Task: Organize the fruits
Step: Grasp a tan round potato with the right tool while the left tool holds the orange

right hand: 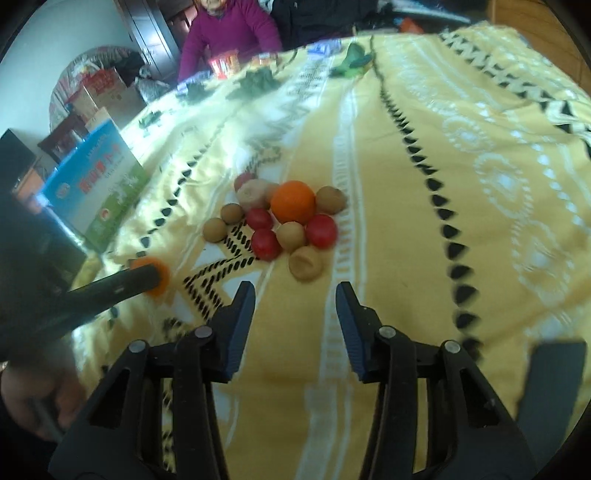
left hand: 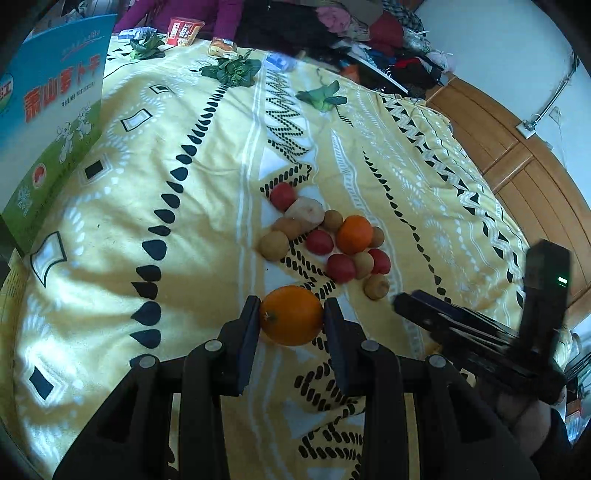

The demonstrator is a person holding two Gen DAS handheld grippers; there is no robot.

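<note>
My left gripper point(left hand: 291, 314) is shut on a large orange point(left hand: 291, 314), held just above the yellow patterned blanket point(left hand: 147, 206); the same orange point(right hand: 155, 275) shows partly hidden behind a left finger in the right wrist view. Beyond it lies a pile of fruit: a second orange point(left hand: 354, 234) point(right hand: 293, 202), red round fruits point(left hand: 319, 242) point(right hand: 321, 230), and brown round fruits point(left hand: 273, 245) point(right hand: 305, 264). My right gripper point(right hand: 295, 295) stands open with nothing between its fingers, just short of the nearest brown fruit. It appears in the left wrist view at the right point(left hand: 402, 302).
A blue and green carton point(left hand: 51, 122) point(right hand: 98, 184) stands at the blanket's left edge. Leafy greens point(left hand: 232, 70), snack packets point(left hand: 183, 31) and a person in a purple sleeve point(right hand: 231, 33) are at the far side. A wooden headboard point(left hand: 517, 155) borders the right.
</note>
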